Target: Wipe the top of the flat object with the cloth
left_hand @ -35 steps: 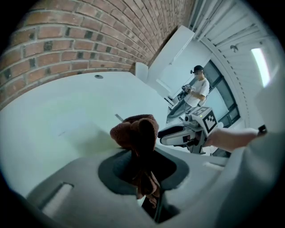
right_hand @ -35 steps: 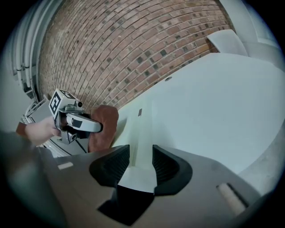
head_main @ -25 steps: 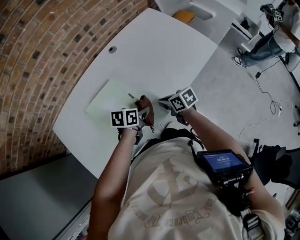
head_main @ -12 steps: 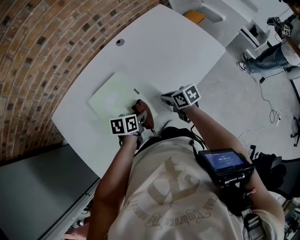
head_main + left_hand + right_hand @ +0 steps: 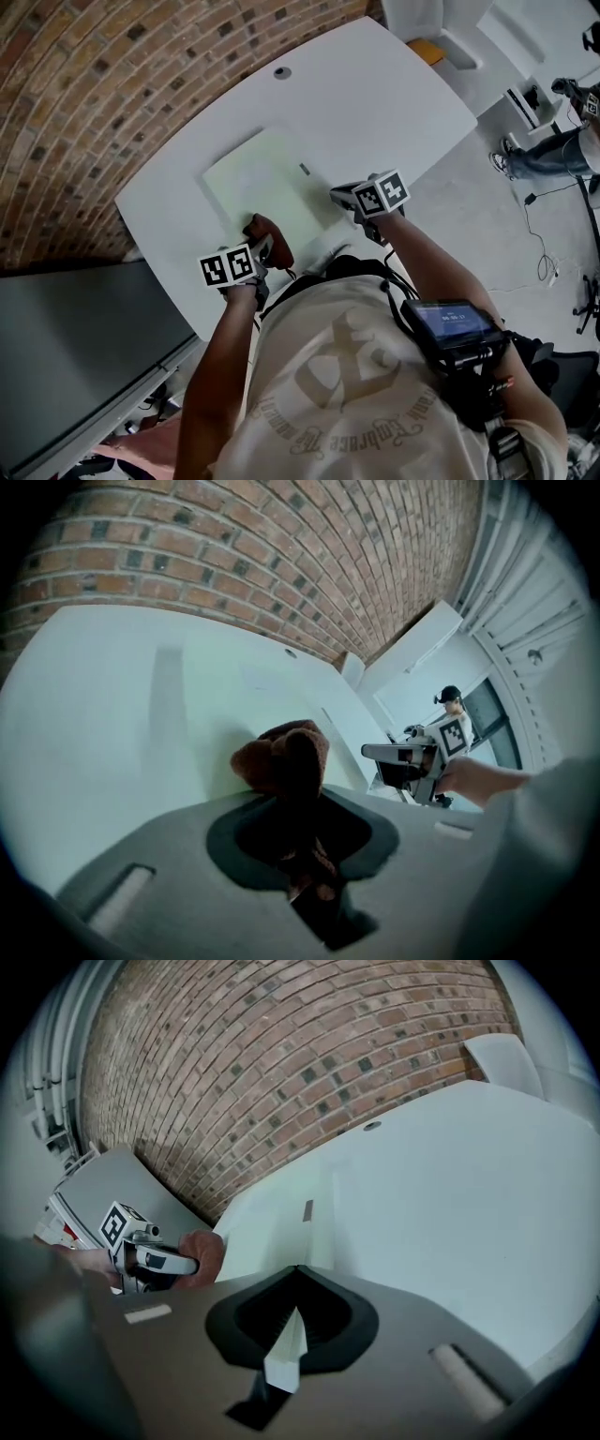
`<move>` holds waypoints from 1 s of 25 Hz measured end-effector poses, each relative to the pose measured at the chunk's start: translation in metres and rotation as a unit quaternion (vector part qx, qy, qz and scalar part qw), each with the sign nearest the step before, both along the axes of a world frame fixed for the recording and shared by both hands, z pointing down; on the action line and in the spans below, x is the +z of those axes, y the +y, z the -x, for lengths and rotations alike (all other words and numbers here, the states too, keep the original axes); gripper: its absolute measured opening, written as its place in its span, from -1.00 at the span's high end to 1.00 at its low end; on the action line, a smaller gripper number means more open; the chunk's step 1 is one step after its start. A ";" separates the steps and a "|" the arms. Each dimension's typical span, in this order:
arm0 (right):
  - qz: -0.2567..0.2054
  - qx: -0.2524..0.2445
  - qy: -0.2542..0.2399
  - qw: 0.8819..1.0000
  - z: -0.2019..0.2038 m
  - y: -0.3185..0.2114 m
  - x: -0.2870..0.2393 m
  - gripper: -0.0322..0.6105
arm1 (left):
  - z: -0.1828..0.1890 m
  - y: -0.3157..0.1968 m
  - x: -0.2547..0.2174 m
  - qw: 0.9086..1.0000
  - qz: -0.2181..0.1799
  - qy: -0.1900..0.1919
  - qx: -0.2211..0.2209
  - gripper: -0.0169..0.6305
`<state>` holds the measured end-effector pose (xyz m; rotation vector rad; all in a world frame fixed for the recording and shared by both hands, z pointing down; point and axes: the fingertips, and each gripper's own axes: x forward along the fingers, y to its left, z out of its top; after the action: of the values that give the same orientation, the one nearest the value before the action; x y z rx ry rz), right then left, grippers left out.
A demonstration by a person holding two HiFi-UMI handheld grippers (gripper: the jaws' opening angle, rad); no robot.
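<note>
A white table (image 5: 394,103) is standing beside a brick wall (image 5: 112,84). The wall is running along the table's 10 o'clock side in the head view. A flat, pale green sheet (image 5: 267,178) is lying on the table, near the edge closest to the person. A small grey mark (image 5: 303,170) is showing on the sheet, toward its 3 o'clock side.

The left gripper (image 5: 262,248) is squeezing a brown cloth (image 5: 265,232) tight between its jaws. In the left gripper view, the cloth (image 5: 281,754) is bunching up into a lump and sticking out past the tips of the left gripper (image 5: 302,803). The lump is sitting at the sheet's 6 o'clock corner, right down at the surface. It is hard to tell how hard it is pressing.

The right gripper (image 5: 345,199) is at the sheet's 4 o'clock corner. Its jaws are closed all the way and are pinching the thin edge of the sheet. In the right gripper view, the sheet (image 5: 281,1232) is running away from the right gripper (image 5: 289,1340) toward 12 o'clock, and a pale sliver of it is poking in between the jaws.

A small round hole (image 5: 282,72) is showing in the table at 12 o'clock from the sheet. Another person (image 5: 553,150) is standing far off on the floor at 2 o'clock.
</note>
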<state>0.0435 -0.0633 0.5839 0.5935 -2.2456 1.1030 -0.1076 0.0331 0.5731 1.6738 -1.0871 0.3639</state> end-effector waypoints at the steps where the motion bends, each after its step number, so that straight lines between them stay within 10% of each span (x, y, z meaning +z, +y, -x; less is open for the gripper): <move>1: -0.002 -0.002 0.002 1.000 0.004 0.001 0.000 0.88 | 0.008 0.005 0.001 1.000 0.000 0.001 -0.007 0.72; 18: -0.037 -0.045 0.030 0.998 0.060 -0.008 -0.012 0.88 | 0.125 0.042 0.008 0.989 -0.014 0.019 -0.147 0.72; 25: -0.069 -0.176 0.074 0.979 0.099 -0.015 -0.006 0.87 | 0.145 -0.008 0.002 0.976 -0.049 0.041 -0.208 0.72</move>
<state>-0.0555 -0.0787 0.5778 0.3021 -2.1993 0.7077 -0.2529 0.0253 0.5756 1.4820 -1.3730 -0.0285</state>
